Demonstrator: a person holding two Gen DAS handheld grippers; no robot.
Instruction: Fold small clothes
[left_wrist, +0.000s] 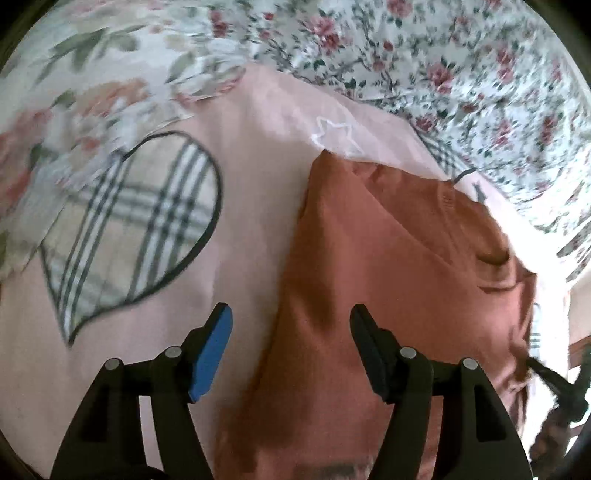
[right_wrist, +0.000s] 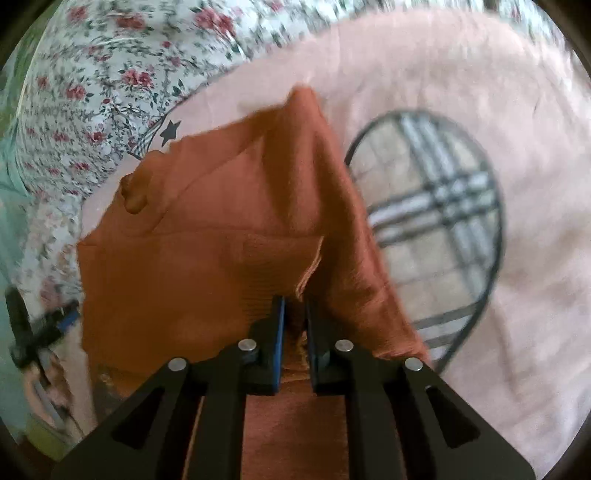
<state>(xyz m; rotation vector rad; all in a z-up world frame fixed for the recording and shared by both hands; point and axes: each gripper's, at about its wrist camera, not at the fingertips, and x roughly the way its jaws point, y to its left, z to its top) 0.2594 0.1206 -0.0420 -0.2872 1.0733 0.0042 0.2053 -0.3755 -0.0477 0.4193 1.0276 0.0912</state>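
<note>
Rust garment (right_wrist: 207, 236) in right hand-held gripper (right_wrist: 295, 310), on pink sheet (right_wrist: 517, 295).

Lying on a pink cloth with a plaid heart patch (left_wrist: 129, 229), itself spread over a floral bedsheet (left_wrist: 461, 66): a rust-orange knit garment (left_wrist: 388, 266), sitting right of the heart in the left wrist view, left of it in the right.

Rust-orange garment (right_wrist: 207, 236), partly folded, crumpled

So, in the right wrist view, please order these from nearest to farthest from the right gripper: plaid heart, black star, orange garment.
1. Orange garment, clamped in the right gripper.
2. Plaid heart, to the right.
3. Black star, upper left.
</note>
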